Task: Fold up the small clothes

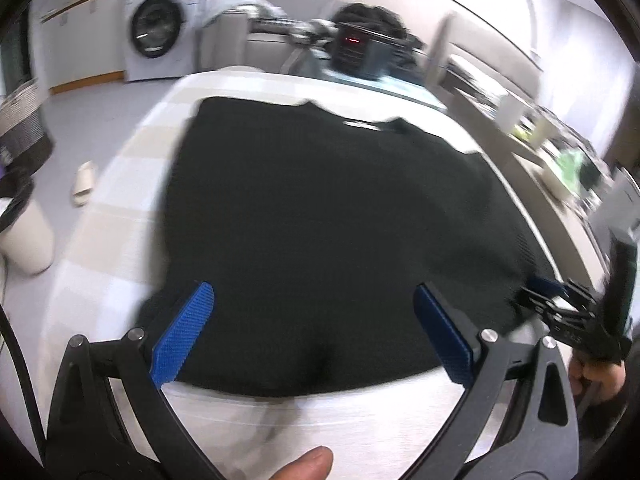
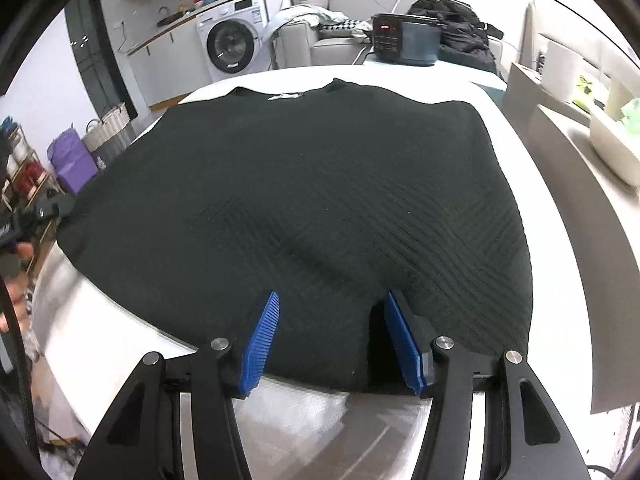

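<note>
A black ribbed knit top (image 2: 304,208) lies spread flat on the white bench (image 2: 516,152), its neckline with a small white label (image 2: 285,96) at the far edge and its hem along the near edge. The cloth covers most of the bench top, and the left side of the hem reaches the bench's left rim.

The right hand-held gripper (image 2: 330,340) hangs over the near hem with its blue ridged pads (image 2: 260,350) spread about halfway; the hem lies between them, but the pads do not press on it. The left hand-held gripper (image 1: 314,334) stands over the near left part of the same hem, its blue pads (image 1: 182,338) spread wide with only cloth below them and nothing pinched. In the left wrist view, which is blurred, the right hand-held gripper shows at the far right edge with a hand (image 1: 592,376) around its handle, and a fingertip (image 1: 308,466) shows at the bottom edge.

Beyond the bench stand a dark appliance with a red display (image 2: 404,42), a white front-loading washing machine (image 2: 232,42) and a grey sofa (image 2: 316,40) with clothes heaped on it. A pale slipper (image 1: 83,182) lies on the floor to the left.
</note>
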Tool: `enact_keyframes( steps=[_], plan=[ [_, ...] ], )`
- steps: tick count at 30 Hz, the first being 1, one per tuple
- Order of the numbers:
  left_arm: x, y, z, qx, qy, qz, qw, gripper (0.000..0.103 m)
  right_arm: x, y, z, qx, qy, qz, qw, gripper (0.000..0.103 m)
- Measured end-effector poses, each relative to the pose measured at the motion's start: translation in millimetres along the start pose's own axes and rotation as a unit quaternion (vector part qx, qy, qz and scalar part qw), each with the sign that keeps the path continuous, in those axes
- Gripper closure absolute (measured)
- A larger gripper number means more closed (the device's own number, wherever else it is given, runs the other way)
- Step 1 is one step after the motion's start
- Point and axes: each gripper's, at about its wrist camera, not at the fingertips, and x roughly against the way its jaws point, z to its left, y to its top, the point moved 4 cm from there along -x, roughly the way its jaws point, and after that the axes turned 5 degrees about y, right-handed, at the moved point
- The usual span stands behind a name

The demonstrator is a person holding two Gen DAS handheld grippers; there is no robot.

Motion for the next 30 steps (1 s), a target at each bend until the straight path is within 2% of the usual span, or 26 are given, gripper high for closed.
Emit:
enact_keyframes(
  steps=[2, 4, 7, 9, 11, 13, 16, 18, 19, 20, 22, 24, 26, 28, 30],
  plan=[
    [-3, -3, -24, -0.020, -0.018, 0.003, 0.9996, 0.002, 1, 3, 8, 0.004, 0.004, -0.009, 1.000, 0.046],
    [-10, -9, -48, -0.048, -0.027, 0.007, 0.9985, 0.001, 0, 7, 19, -0.001, 0.029, -0.017, 0.999, 0.046],
    [-37, -20, -75, -0.090, -0.009, 0.034, 0.9953, 0.001, -14, 13, 34, 0.004, 0.057, -0.011, 0.998, 0.046],
    [-54, -27, -75, -0.097, 0.010, 0.064, 0.9932, 0.002, -27, 14, 39, 0.012, 0.066, 0.002, 0.998, 0.046],
    [-52, -30, -71, -0.106, 0.026, 0.050, 0.9927, 0.001, -26, 14, 39, 0.028, 0.061, 0.000, 0.998, 0.045],
    [-50, -31, -58, -0.097, 0.033, 0.057, 0.9930, 0.001, -22, 14, 32, 0.039, 0.041, 0.001, 0.998, 0.045],
    [-38, -33, -26, -0.066, 0.039, 0.057, 0.9955, 0.002, -12, 9, 8, 0.046, -0.014, 0.008, 0.999, 0.045],
    [-26, -35, -3, -0.044, 0.058, 0.047, 0.9962, 0.002, -1, 5, -8, 0.033, -0.014, 0.000, 0.999, 0.045],
    [-21, -36, 8, -0.035, 0.068, 0.047, 0.9960, 0.002, 5, 4, -16, 0.026, -0.028, -0.004, 0.999, 0.044],
    [-15, -35, 19, -0.024, 0.071, 0.046, 0.9961, 0.002, 11, 0, -29, 0.018, -0.067, -0.002, 0.998, 0.041],
    [-5, -34, 43, 0.003, 0.073, 0.042, 0.9964, 0.002, 17, -7, -48, -0.002, -0.100, 0.004, 0.995, 0.039],
    [10, -32, 71, 0.029, 0.098, 0.031, 0.9943, 0.001, 29, -12, -66, -0.055, -0.064, -0.009, 0.996, 0.037],
    [24, -25, 101, 0.056, 0.124, 0.012, 0.9906, 0.002, 38, -15, -78, -0.080, -0.071, -0.012, 0.994, 0.037],
    [37, -23, 130, 0.089, 0.129, 0.001, 0.9877, 0.002, 45, -16, -82, -0.082, -0.081, -0.019, 0.993, 0.037],
    [43, -24, 149, 0.109, 0.130, -0.002, 0.9855, 0.002, 51, -17, -85, -0.088, -0.074, -0.026, 0.993, 0.037]
  ],
)
